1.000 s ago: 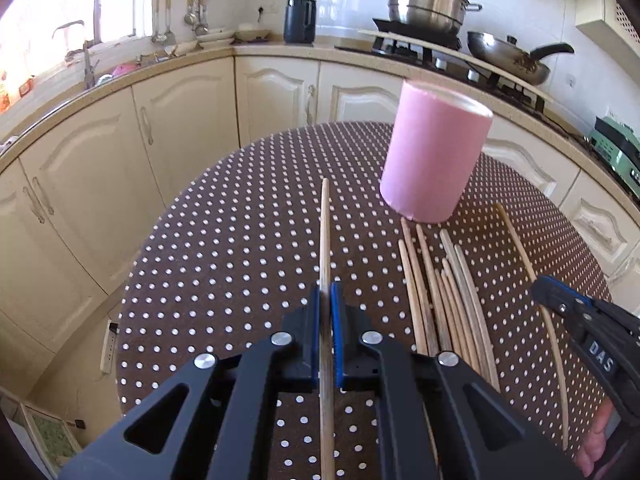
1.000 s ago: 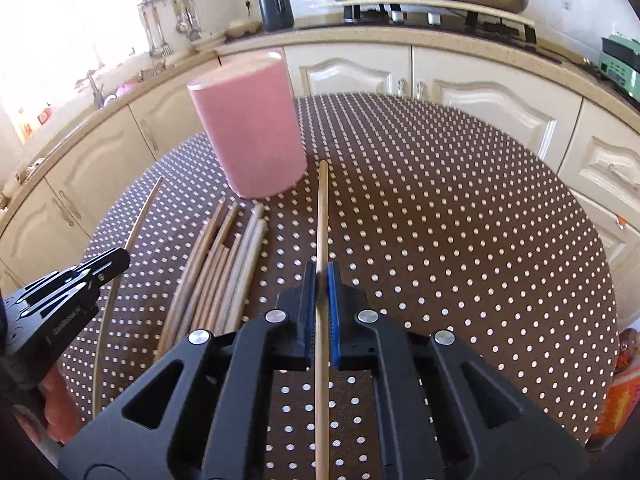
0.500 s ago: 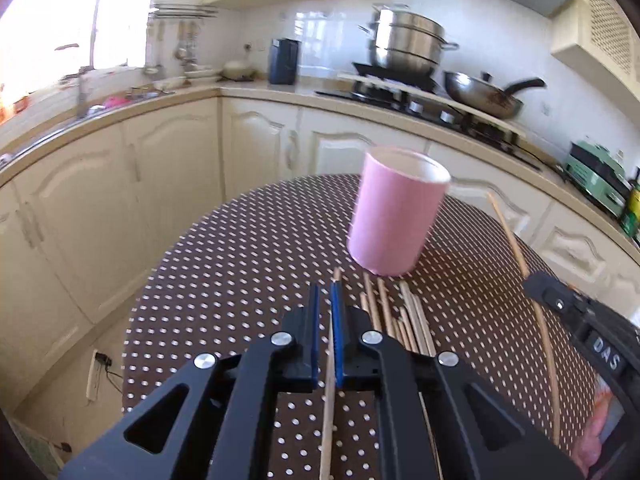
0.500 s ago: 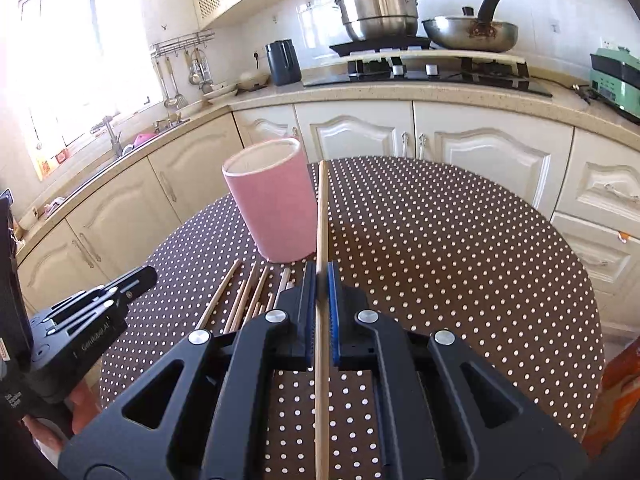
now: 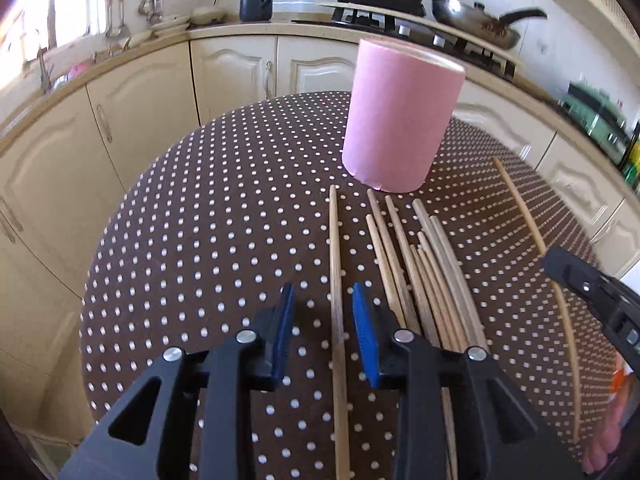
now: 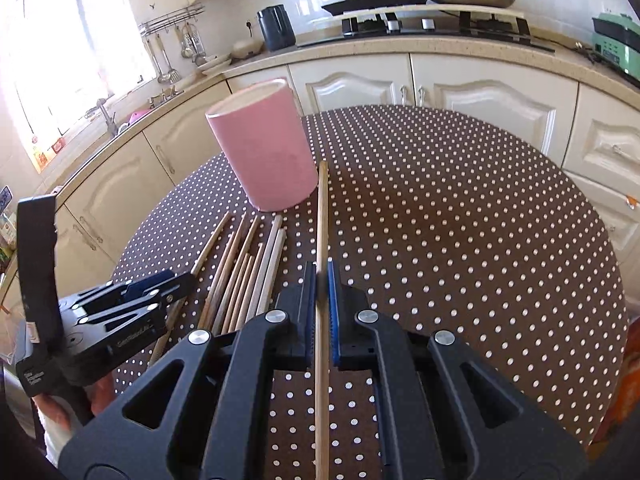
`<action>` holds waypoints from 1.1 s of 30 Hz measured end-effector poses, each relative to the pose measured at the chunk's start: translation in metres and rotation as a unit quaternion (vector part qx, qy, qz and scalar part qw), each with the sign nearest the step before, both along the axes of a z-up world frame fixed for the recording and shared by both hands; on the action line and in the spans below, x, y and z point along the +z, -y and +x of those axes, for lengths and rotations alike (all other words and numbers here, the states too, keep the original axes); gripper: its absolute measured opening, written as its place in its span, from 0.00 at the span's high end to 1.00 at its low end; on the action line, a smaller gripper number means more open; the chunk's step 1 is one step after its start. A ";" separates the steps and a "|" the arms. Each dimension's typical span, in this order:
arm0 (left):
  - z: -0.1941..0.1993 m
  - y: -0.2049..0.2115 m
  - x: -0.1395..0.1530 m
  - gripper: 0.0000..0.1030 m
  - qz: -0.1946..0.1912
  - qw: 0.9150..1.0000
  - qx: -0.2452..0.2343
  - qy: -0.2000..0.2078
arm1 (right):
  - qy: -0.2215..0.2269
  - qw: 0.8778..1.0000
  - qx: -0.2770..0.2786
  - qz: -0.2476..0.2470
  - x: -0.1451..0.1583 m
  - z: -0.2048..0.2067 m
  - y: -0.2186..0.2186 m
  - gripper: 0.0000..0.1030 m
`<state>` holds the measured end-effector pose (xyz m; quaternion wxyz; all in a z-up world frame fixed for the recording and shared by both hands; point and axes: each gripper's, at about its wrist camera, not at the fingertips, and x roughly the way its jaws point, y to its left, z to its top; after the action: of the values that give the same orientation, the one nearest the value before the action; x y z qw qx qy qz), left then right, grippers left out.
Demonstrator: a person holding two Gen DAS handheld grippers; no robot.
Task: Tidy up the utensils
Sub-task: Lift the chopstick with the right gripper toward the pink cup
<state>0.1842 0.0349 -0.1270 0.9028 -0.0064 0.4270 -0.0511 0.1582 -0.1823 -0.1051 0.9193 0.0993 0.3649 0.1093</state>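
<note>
Left wrist view: left gripper [image 5: 323,322] opening, one chopstick [image 5: 335,280] lying loose between its pads, beside the bundle [image 5: 424,264]. Right gripper [image 6: 321,286] clamps another chopstick [image 6: 322,216]; the bench's [image 6: 480,220] right half lies bare to its edge.

Left gripper [image 5: 322,330]: matte black plastic body, two angular arms with triangular cut-outs, round silver screw heads at the pivots, flat blue ribbed pads lining the inner faces of the jaws. Right gripper [image 6: 321,290]: same build, black frame, four silver screws, triangular cut-outs, blue ribbed pads. Seen from the right wrist view, the left unit's side carries small pale lettering, too small to read, plus a tall black upright block at its rear with a small white label. From the left wrist view, the right unit's black side shows a screw and part of a white marking.
</note>
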 end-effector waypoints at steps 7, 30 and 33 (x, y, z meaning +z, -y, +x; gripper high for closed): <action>0.018 0.001 0.002 0.94 0.024 0.999 0.034 -0.001 | -0.005 1.000 0.004 0.003 -0.004 -0.001 0.000 0.94; -0.007 -0.007 0.070 0.94 -0.026 0.989 0.071 0.128 | 0.077 0.996 -0.004 0.042 0.054 0.000 0.015 0.94; -0.008 -0.002 0.082 0.94 -0.027 0.987 0.068 0.146 | 0.100 0.994 -0.005 0.044 0.067 0.002 0.014 0.94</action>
<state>0.1759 0.0368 -0.0445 0.9563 -0.0521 0.2878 -0.0019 0.1601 -0.1964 -0.0379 0.9464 0.1298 0.2655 0.1301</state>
